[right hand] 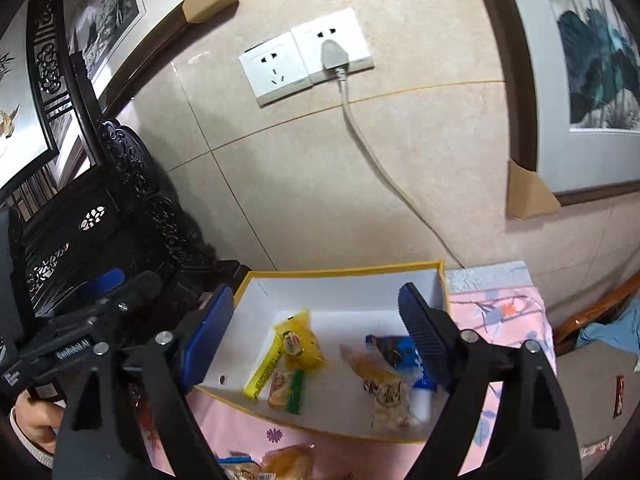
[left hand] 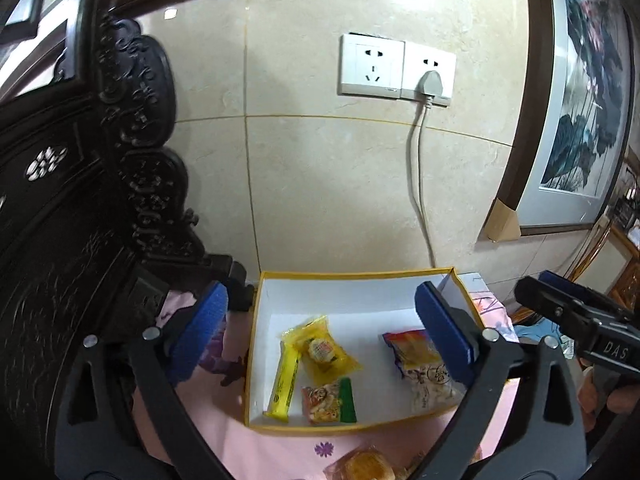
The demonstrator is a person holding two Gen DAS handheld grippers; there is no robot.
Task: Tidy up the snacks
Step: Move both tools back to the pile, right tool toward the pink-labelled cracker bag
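A white box with a yellow rim (left hand: pixel 256 344) (right hand: pixel 344 271) stands on the pink cloth. In it lie a yellow stick pack (left hand: pixel 285 380) (right hand: pixel 262 374), a yellow pouch (left hand: pixel 324 350) (right hand: pixel 298 340), a green-edged snack (left hand: pixel 330 400) (right hand: pixel 286 388), a red and white packet (left hand: pixel 420 368) (right hand: pixel 384 388) and a blue packet (right hand: pixel 394 350). My left gripper (left hand: pixel 324 328) is open and empty above the box. My right gripper (right hand: pixel 316 332) is open and empty above it too; it also shows in the left wrist view (left hand: pixel 568 312).
More wrapped pastries (left hand: pixel 364 466) (right hand: pixel 286 462) lie on the pink cloth (left hand: pixel 240 432) in front of the box. Dark carved furniture (left hand: pixel 80 200) stands left. The tiled wall with sockets (left hand: pixel 396 68) and a cord is behind. Framed pictures (left hand: pixel 576 100) lean right.
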